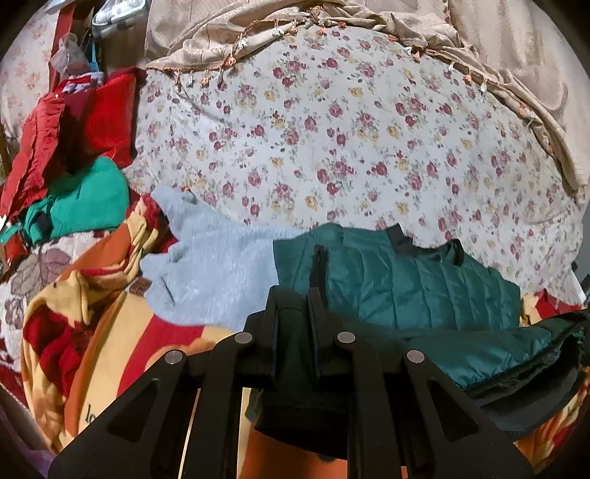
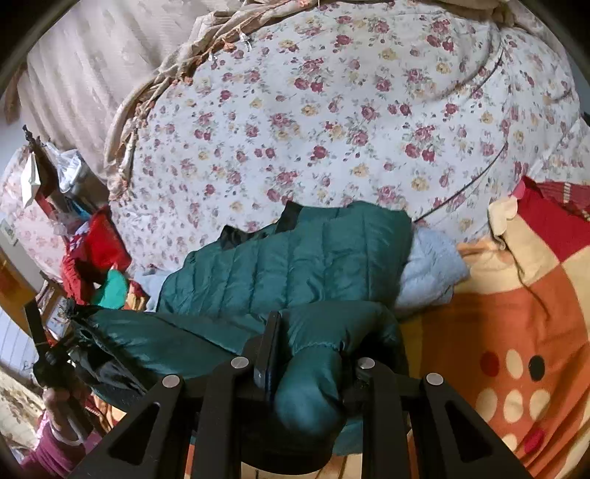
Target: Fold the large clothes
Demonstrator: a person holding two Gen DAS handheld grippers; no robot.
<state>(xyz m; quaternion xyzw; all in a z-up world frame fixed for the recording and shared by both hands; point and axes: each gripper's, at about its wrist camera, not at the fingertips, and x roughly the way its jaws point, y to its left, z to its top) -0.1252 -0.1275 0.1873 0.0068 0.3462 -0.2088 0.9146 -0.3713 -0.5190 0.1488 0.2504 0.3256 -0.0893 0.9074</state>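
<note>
A bedroom in a home, with laundry spread over the bed.

A rose-print quilt (image 1: 332, 140) covers most of the bed, a fringed beige cloth (image 1: 258, 33) bunched along its far edge and an orange, red and cream blanket (image 2: 516, 331) lying nearer. Loose clothes sit around: a red and green pile (image 1: 73, 154), a grey sweater (image 1: 217, 265) and a dark green padded jacket (image 2: 295, 265). Cluttered wooden furniture (image 2: 40, 173) stands beside the bed.
</note>
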